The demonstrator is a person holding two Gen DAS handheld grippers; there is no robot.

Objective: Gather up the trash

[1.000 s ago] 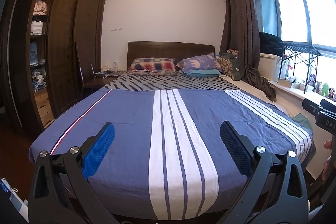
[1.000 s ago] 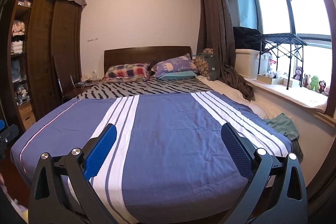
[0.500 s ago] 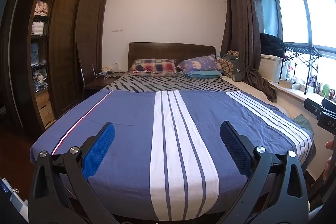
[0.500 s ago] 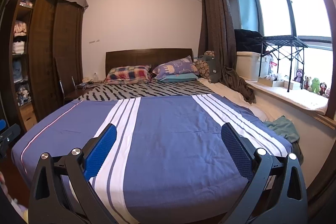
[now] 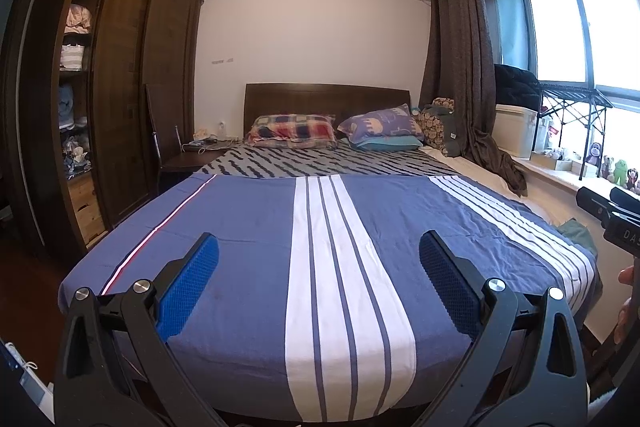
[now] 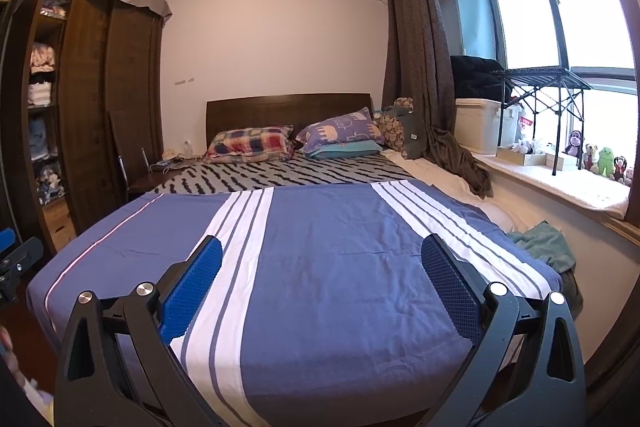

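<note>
No piece of trash shows in either view. My left gripper (image 5: 319, 259) is open, its blue pads wide apart with nothing between them, held over the foot of a bed with a blue, white-striped cover (image 5: 248, 227). The right gripper (image 6: 321, 261) is open too and empty, over the same cover (image 6: 340, 235) further right. At the right edge of the left wrist view the body of the right gripper (image 5: 612, 215) and a hand (image 5: 626, 301) show.
Pillows (image 5: 292, 137) lie by the wooden headboard. A dark wardrobe (image 5: 120, 87) lines the left wall, a chair and nightstand (image 5: 188, 159) beside it. At the right, a curtain (image 6: 420, 67), a white bin (image 6: 484, 125), a folding rack, plush toys (image 6: 604, 161), and green cloth (image 6: 544, 245).
Both views have tilted down a little, so the room sits slightly lower in frame. Both grippers stay open and empty.
</note>
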